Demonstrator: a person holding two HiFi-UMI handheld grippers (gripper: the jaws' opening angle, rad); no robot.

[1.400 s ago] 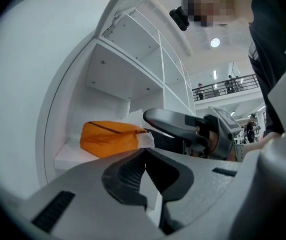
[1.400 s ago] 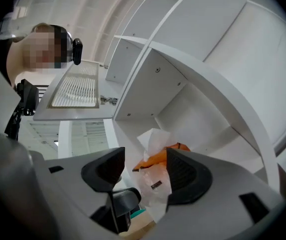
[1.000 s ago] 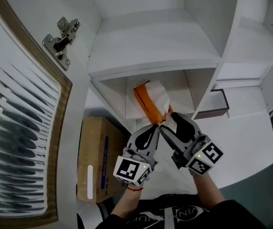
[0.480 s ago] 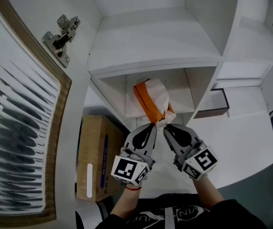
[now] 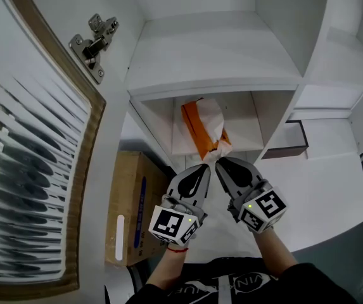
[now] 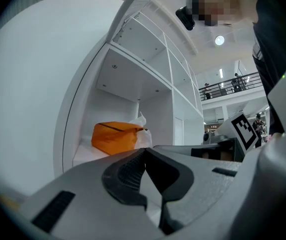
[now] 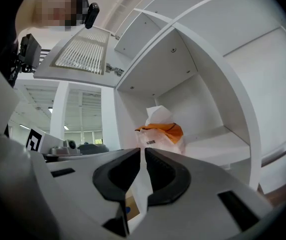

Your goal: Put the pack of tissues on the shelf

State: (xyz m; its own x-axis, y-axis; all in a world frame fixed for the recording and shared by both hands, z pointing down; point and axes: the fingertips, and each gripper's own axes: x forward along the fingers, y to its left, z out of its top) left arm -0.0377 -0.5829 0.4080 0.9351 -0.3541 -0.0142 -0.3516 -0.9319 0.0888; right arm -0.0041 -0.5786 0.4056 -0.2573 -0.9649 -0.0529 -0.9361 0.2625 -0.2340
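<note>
Pack of tissues (image 5: pixel 205 126) sits on the shelf (image 5: pixel 244 145) just ahead of both jaw tips, apparently delivered: left gripper (image 5: pixel 204 167) jaws together, empty; right gripper (image 5: pixel 218 162) jaws just closed to a slit, nothing between, likely for clearance.

Grey left hand-held gripper (image 5: pixel 201 168), right hand-held gripper (image 5: pixel 220 163) alike, marker cubes (image 5: pixel 171 225), black top (image 5: pixel 244 289), red wristband (image 5: pixel 179 251)
</note>
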